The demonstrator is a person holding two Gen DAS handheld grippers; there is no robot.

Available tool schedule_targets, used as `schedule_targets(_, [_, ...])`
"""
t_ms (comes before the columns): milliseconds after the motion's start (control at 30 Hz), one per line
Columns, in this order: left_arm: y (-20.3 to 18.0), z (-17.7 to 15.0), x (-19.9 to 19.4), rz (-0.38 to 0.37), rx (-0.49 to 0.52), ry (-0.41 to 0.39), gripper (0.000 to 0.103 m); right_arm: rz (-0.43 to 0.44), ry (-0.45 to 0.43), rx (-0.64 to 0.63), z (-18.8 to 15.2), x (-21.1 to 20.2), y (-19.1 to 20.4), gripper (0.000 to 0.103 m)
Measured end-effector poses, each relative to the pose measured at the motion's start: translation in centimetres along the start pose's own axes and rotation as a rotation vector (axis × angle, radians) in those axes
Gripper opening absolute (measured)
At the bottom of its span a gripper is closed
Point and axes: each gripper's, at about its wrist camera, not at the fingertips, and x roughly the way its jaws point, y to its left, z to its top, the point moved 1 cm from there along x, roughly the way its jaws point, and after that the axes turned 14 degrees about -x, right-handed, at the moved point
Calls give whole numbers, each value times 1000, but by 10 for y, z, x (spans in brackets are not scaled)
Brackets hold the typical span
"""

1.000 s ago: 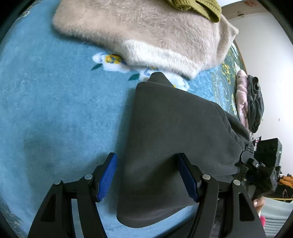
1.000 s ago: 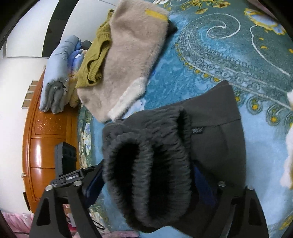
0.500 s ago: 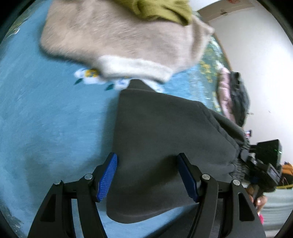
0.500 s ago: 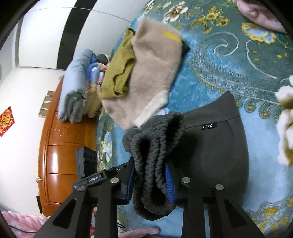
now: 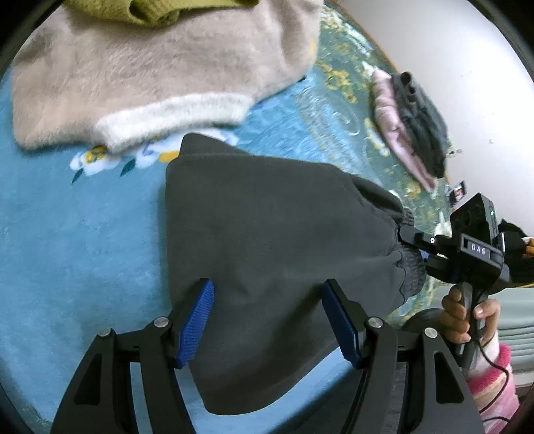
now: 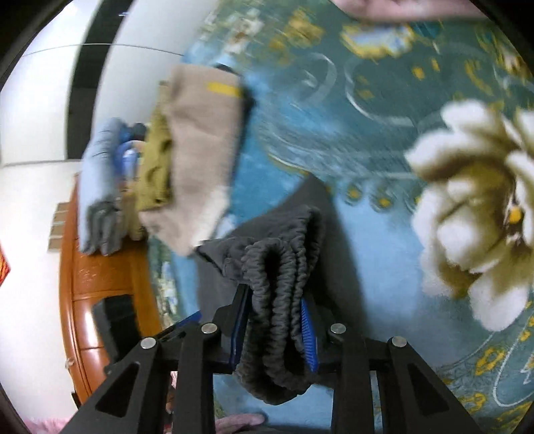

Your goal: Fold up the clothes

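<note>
On blue blanket (image 5: 66, 233), right tool (image 6: 274, 329) "DAS" pinching grey trousers (image 5: 273, 240) waistband, left tool (image 5: 272, 320) spread.

Two grippers are showing: the left gripper (image 5: 270, 320), with its blue pads spread wide, and the right gripper (image 6: 273, 329), which is pinching one dark grey garment (image 5: 267, 240) by its bunched elastic band. One beige fuzzy sweater (image 5: 160, 66) is lying on one blue patterned blanket (image 5: 66, 233), with one olive knit (image 5: 160, 10) sitting on top of it. Further off, one pink garment (image 5: 393, 123) and one more dark grey garment (image 5: 424, 123) are lying side by side. One hand (image 5: 467, 317) is gripping the right tool's handle.
</note>
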Motion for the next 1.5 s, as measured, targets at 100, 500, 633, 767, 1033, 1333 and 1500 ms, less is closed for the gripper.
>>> schedule_targets(100, [3,1,0,-4,-18,-3,69,-6,12,8,2,5,-4,31])
schedule_targets(500, [-6,5,-60,-2,18,-116,69,-238,-81,-189,-1,-54,55,40])
schedule_targets(633, [-40,2,-54,14,129,-127,69,-232,-64,-318,-11,-40,98,40])
schedule_targets(767, [-56,-9,-41,69,236,-127,69,-343,7,-382,-24,-10,103,40])
schedule_targets(1033, [-38,-10,11,135,216,-37,69,-381,104,-255,-28,19,60,41])
schedule_targets(1333, [-48,-2,-19,55,209,-77,69,-322,40,-254,-24,-6,76,41])
schedule_targets(1500, [-42,22,-19,64,150,-106,69,-360,-6,-294,-8,-4,87,41])
